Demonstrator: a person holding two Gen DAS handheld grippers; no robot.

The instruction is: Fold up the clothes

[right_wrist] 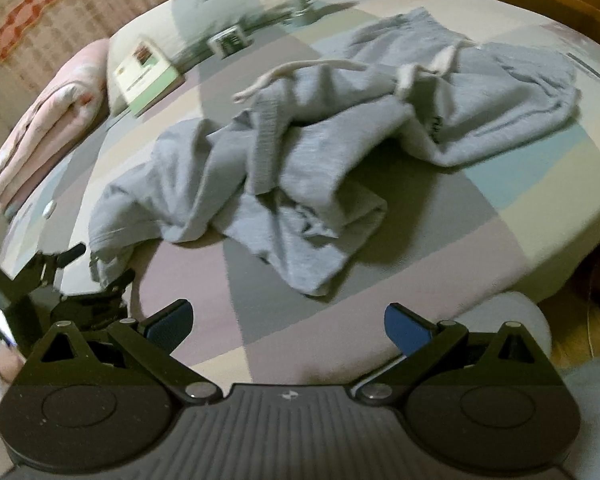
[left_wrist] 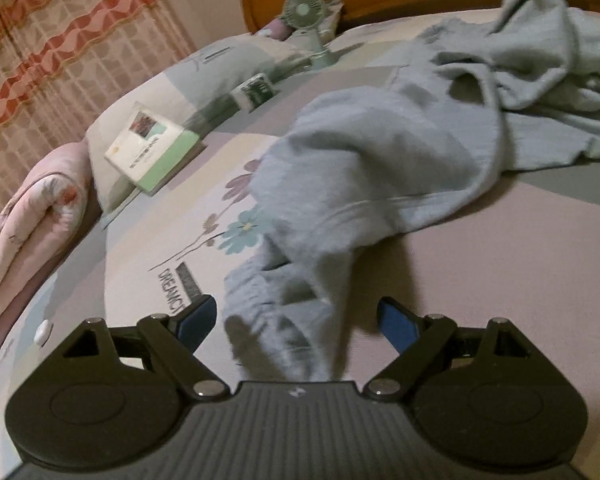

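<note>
A crumpled light blue-grey garment (left_wrist: 380,152) (right_wrist: 300,152) with white drawstrings (right_wrist: 300,70) lies spread across the bed. My left gripper (left_wrist: 296,320) is open, its blue pads (left_wrist: 198,318) on either side of a gathered cuff end of the garment (left_wrist: 284,328), apart from the cloth. In the right wrist view the left gripper (right_wrist: 100,266) appears at the lower left by that same cuff. My right gripper (right_wrist: 288,326) is open over bare sheet, short of the garment's near hem (right_wrist: 312,276), with nothing between its fingers.
The bed sheet (left_wrist: 500,260) has pastel patches and a flower print. A book (left_wrist: 152,148) lies on a pillow at the left. A small box (left_wrist: 256,90) and a green desk fan (left_wrist: 304,12) stand further back. A folded pink quilt (left_wrist: 32,220) sits far left. The bed edge (right_wrist: 540,280) drops at right.
</note>
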